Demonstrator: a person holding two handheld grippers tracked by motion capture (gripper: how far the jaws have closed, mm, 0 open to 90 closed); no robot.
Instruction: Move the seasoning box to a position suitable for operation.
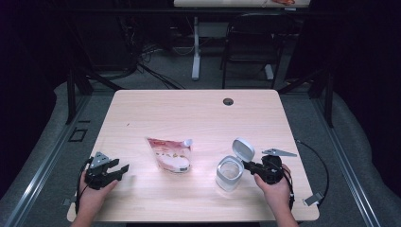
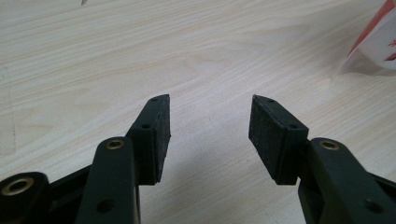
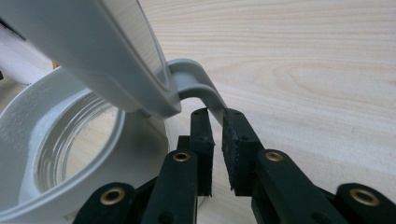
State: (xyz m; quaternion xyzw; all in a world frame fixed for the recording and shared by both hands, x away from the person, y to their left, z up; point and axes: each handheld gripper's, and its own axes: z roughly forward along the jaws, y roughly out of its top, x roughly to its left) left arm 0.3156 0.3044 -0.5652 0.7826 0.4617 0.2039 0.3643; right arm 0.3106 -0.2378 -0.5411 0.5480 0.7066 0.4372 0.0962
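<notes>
Jar (image 1: 229, 174): a clear container with a grey-white collar, standing upright on the near right part of the table (image 1: 198, 113), mouth open and see-through down to the wood.
Jar lid (image 1: 243, 149): flipped up on its hinge at the far right side of the rim, tilted back, inner face towards the jar's mouth; in the right gripper view it looms across the top left (image 3: 116, 51).
Hinge arm (image 3: 205, 91): the curved grey strap joining lid and collar, and that's where the action is, right at the pad tips.
Right gripper (image 1: 257, 167): coming in from the jar's right side, held in the person's right hand; its jaws are nearly together and pinched on the thin hinge arm (image 3: 217, 114).
Left gripper (image 1: 118, 171): resting low at the near left of the table, well apart from the jar; its jaws stand wide apart over bare wood with nothing between them (image 2: 209, 114).
Pouch (image 1: 169, 154): a red-and-white spouted bag lying flat mid-table, between the two grippers, just left of the jar and not touching it; a corner of it peeks in at the left gripper view's top right (image 2: 380, 37).
</notes>
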